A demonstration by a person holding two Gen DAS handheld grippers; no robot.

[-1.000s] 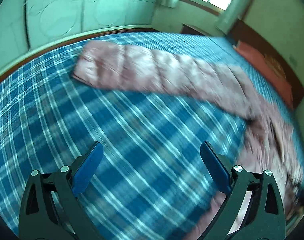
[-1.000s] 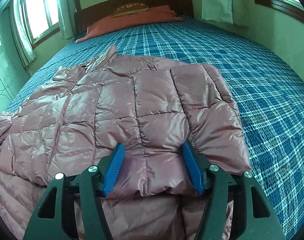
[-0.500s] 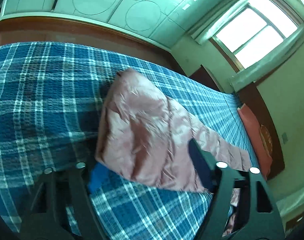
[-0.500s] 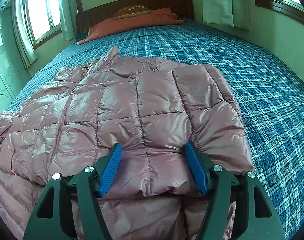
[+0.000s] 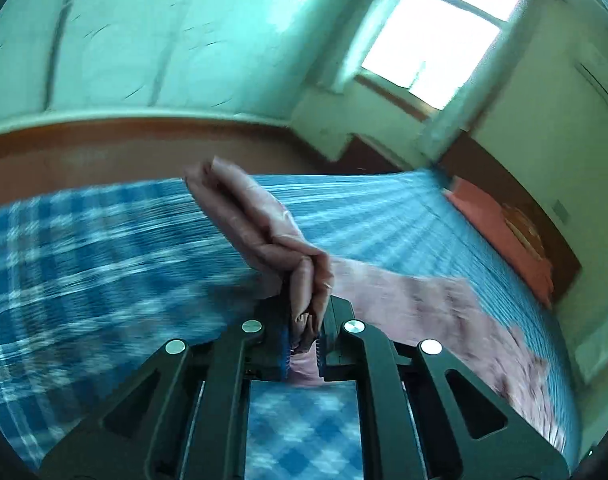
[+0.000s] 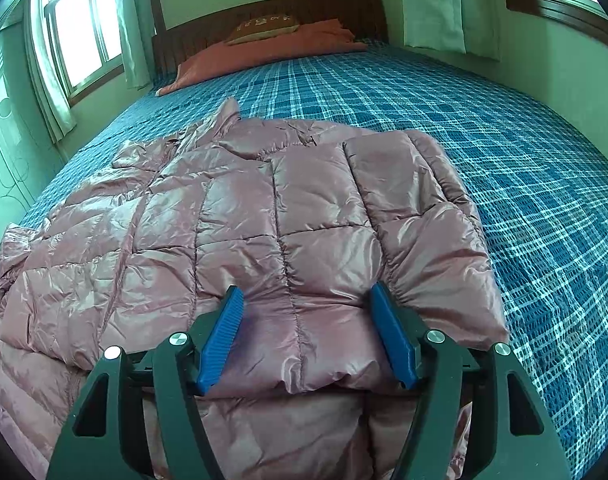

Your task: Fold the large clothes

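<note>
The left gripper (image 5: 304, 344) is clamped on the sleeve (image 5: 260, 228), which runs toward upper left; the jacket (image 6: 264, 220) body lies lower right (right gripper (image 6: 308, 336) open, holding nothing).

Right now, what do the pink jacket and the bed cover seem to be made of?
Jacket: probably thin nylon or polyester shell with soft filling; it is glossy, finely wrinkled and stitched into puffy squares. Bed cover: matte woven blue plaid, likely cotton; a coarse textured weave shows.
</note>
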